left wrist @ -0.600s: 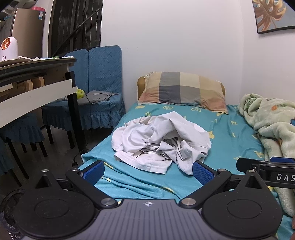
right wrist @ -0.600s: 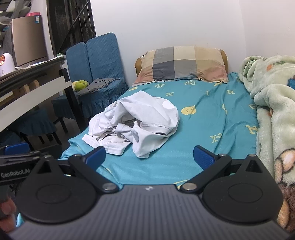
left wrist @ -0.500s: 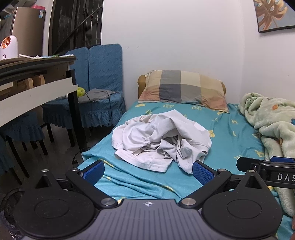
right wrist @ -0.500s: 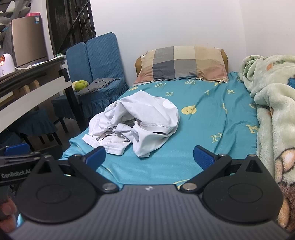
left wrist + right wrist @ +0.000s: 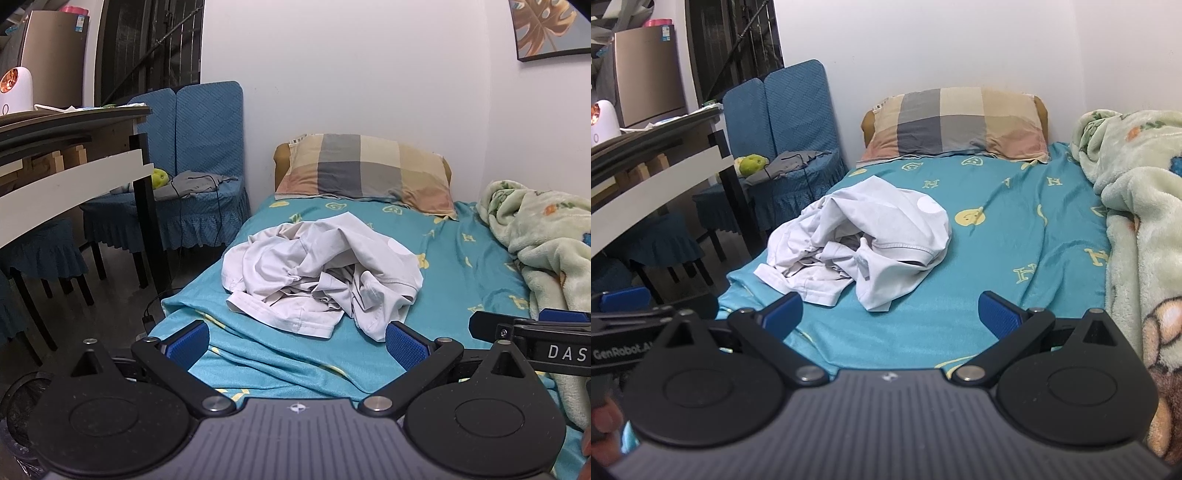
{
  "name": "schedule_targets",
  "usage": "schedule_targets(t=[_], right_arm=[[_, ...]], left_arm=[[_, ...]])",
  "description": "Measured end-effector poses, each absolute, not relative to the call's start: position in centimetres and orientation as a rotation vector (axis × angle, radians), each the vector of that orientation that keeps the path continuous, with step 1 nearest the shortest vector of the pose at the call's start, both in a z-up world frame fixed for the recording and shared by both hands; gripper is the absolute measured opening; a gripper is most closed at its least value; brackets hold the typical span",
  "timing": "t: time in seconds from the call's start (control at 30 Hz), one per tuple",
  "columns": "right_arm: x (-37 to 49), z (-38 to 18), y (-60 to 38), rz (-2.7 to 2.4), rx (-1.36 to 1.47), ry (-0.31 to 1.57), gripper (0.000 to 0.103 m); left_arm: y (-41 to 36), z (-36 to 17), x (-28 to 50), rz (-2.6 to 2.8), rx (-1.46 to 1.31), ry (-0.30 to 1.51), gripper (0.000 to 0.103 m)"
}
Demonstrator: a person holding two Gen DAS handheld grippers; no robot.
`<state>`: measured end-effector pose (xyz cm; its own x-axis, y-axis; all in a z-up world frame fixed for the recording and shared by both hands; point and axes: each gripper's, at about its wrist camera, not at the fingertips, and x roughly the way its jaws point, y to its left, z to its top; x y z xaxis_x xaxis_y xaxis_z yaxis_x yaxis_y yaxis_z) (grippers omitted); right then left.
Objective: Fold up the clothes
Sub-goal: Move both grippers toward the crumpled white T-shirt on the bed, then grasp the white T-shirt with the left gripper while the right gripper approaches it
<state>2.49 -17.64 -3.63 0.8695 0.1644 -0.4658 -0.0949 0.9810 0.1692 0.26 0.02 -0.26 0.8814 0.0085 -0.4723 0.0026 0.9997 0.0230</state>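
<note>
A crumpled white garment (image 5: pixel 317 273) (image 5: pixel 860 243) lies in a heap on the teal bed sheet (image 5: pixel 465 273) (image 5: pixel 1004 229), near the bed's left edge. My left gripper (image 5: pixel 295 345) is open, its blue pads wide apart, short of the garment's near hem with nothing between them. My right gripper (image 5: pixel 892 317) is also open and empty, held over the sheet just in front of the heap. In the left wrist view the right gripper (image 5: pixel 532 328) shows at the right edge; in the right wrist view the left gripper (image 5: pixel 628 317) shows at the left edge.
A checked pillow (image 5: pixel 365 173) (image 5: pixel 960 125) leans at the head of the bed. A pale green fleece blanket (image 5: pixel 546 251) (image 5: pixel 1137 221) is bunched along the right side. Left of the bed stand blue-covered chairs (image 5: pixel 199 177) (image 5: pixel 790 147) and a table (image 5: pixel 66 162).
The left gripper's view has tipped up slightly, so the garment and bed sit a little lower in its frame. The right gripper's view is nearly unchanged. Both stay open.
</note>
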Motion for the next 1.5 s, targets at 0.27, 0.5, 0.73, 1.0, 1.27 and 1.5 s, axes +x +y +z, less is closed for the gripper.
schedule_targets(t=[0.27,0.5,0.73,1.0,1.27,1.5], right_arm=[[2.1,-2.7,-16.8,0.132,0.097,0.454,0.103],[2.1,-2.9,-17.1,0.176,0.127,0.459,0.103],[2.4,-2.8,-18.0,0.142,0.132,0.460,0.103],[5.5,-2.2,-20.3,0.037,0.206,0.485,0.103],[8.6,-3.3,-21.6,-0.047,0.188,0.484,0.103],[10.4,-4.5,-24.2,-0.054,0.270,0.448,0.103]], left_arm=[[0.4,-0.3,0.4,0.013,0.018,0.493,0.103],[0.3,-0.4,0.4,0.007,0.023,0.493,0.103],[0.8,-0.5,0.6,-0.010,0.011,0.496,0.103],[0.4,-0.5,6.0,-0.056,0.064,0.479,0.098],[-2.7,-3.4,16.2,-0.194,0.152,0.536,0.093],[-1.9,-6.9,25.9,-0.316,-0.183,0.610,0.088]])
